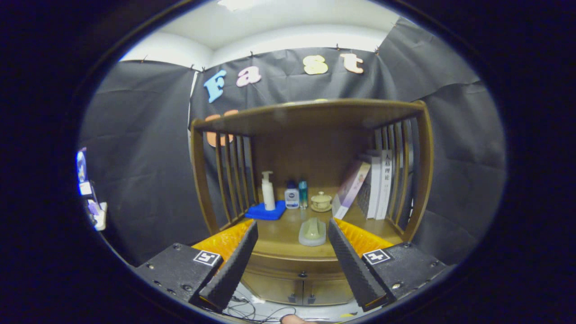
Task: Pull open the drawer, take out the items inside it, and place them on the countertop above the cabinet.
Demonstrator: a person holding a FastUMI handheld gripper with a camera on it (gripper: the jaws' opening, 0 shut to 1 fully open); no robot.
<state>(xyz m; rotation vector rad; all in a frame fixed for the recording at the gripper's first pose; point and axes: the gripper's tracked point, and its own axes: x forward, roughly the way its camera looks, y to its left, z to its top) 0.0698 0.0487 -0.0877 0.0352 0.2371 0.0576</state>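
A wooden cabinet (pixel 310 117) with slatted sides stands straight ahead. Its countertop (pixel 279 240) lies beyond my fingertips. Under the countertop's front edge runs the drawer front (pixel 274 270), flush with the frame, with a small dark knob (pixel 302 274) at its middle. My gripper (pixel 292 223) is open, held back from the cabinet, and nothing is between its black ridged fingers (pixel 231 265). The knob shows low in the gap between them. A pale green oblong item (pixel 312 231) lies on the countertop between the fingertips. The drawer's inside is hidden.
At the back of the countertop stand a white pump bottle (pixel 268 191) on a blue cloth (pixel 266 210), two small bottles (pixel 296 195), a lidded cup (pixel 321 201) and books (pixel 373 184) leaning right. Two cabinet doors (pixel 297 292) sit below the drawer. Cables (pixel 252 310) lie on the floor.
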